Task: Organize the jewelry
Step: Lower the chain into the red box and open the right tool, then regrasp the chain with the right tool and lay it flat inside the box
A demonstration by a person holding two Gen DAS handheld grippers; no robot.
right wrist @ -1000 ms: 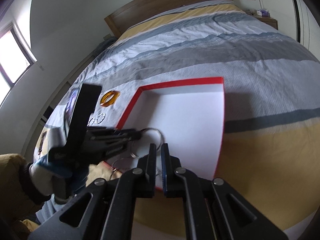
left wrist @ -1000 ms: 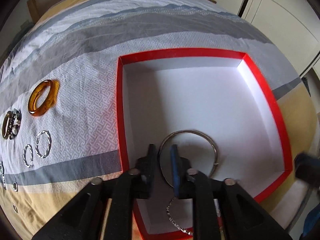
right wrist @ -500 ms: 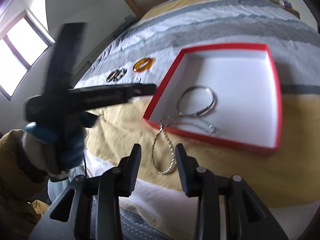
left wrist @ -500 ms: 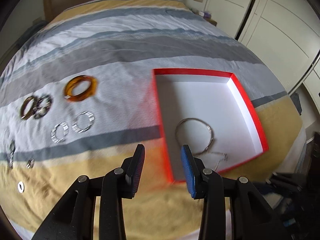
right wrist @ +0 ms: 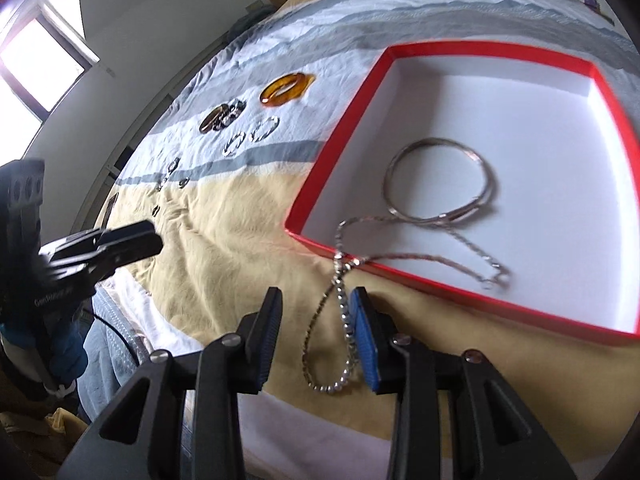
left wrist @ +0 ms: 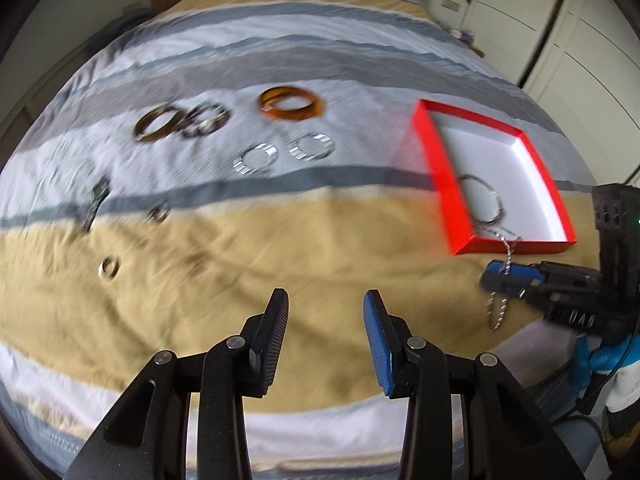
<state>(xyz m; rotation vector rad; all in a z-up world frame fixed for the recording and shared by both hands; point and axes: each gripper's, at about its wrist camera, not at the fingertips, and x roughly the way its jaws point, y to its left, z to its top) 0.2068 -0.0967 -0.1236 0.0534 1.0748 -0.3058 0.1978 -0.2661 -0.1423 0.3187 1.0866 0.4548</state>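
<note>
**Chain spills over the box rim as both grippers pull back**

Since a second ago the left gripper [left wrist: 325,306] has backed out of the red box [right wrist: 472,50] and swung over the yellow stripe of the bedspread [left wrist: 224,248], while the right gripper [right wrist: 316,305] has dropped toward the box's near edge.

Half in and half out of the box lies the silver chain [right wrist: 340,320]: a fine twisted length curls across the white floor, crosses the red rim at the near corner, and hangs as a beaded loop on the yellow fabric. That loop sits between the right gripper's fingers, close against the blue pad; the jaws are closing but a gap remains on the black side, so nothing is pinched. Just beyond the chain, inside the box, rests a thin silver bangle [right wrist: 440,178], lying flat.

The left gripper's jaws stand moderately apart with nothing between them.

Out on the bedspread lie an amber bangle [left wrist: 291,103], two sparkling hoops [left wrist: 283,153], a brown bangle touching a dark beaded one [left wrist: 182,122], and a few small rings [left wrist: 109,267], all blurred.
</note>
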